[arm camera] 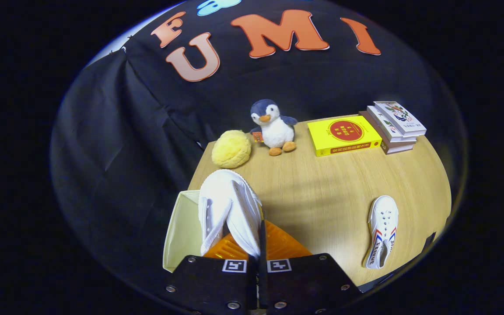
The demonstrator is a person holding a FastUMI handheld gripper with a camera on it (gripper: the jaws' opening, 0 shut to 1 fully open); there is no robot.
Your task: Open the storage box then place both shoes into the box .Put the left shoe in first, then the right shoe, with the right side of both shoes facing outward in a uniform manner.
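The tool [259, 245], seen from above along its two fingers, has those fingers drawn nearly together and clamped on the rear edge of a white canvas shoe [228, 210]. The shoe is held toe-forward and tilted, its smooth rounded toe cap pointing away from the tool and a row of small eyelets visible along one flank. It hangs over a storage box [182, 227] whose pale cream wall stands to the left of the held shoe; a ribbed, translucent orange panel [278, 245] of the box spreads beneath and to the right of the shoe. Whether the shoe touches the box cannot be told. The second shoe [382, 232], also white canvas with red and blue stripes on its sides, lies flat on the wood-grain tabletop [322, 188], well to the right of the box. Beyond the box, at the tabletop's far edge, sit a fuzzy yellow ball-shaped cushion [231, 149], a plush penguin [274, 127] with orange feet, a flat yellow book [344, 135] with a red disc on its cover, and a short stack of books [395, 125] farthest right.
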